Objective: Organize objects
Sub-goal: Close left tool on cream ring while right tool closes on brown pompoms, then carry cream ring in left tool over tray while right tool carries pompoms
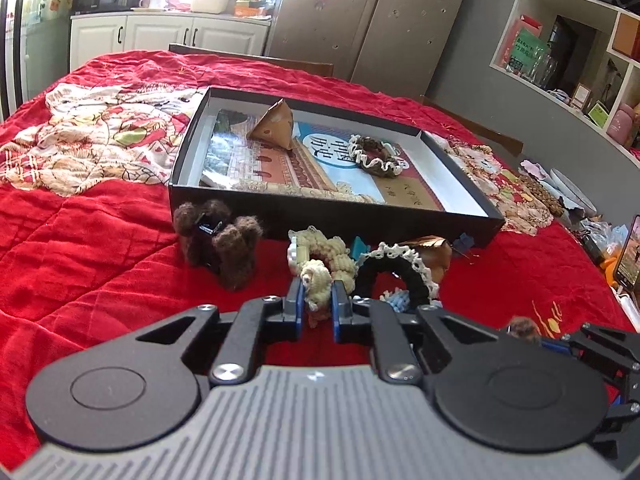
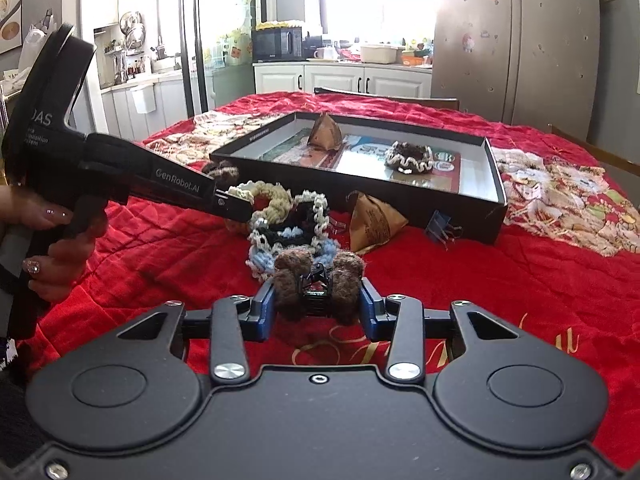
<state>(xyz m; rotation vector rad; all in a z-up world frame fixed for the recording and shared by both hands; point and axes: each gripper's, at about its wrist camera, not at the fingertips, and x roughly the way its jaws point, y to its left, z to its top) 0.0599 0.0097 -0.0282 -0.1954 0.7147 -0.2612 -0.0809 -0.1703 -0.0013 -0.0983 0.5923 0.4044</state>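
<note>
Nearest, the left gripper (image 1: pixel 318 300) has its fingers clamped on a cream crocheted scrunchie (image 1: pixel 320 268) lying on the red quilted cloth (image 1: pixel 100 240). The right gripper (image 2: pixel 318 304) has its fingers closed round a fuzzy brown hair clip (image 2: pixel 318 276). Just beyond sit a black scrunchie with lace edging (image 2: pixel 304 216), a brown paper pyramid (image 2: pixel 372 222) and a blue binder clip (image 2: pixel 440 226). Further back, the black shallow box (image 1: pixel 320 212) holds another paper pyramid (image 1: pixel 274 124) and a brown frilled scrunchie (image 1: pixel 374 156).
</note>
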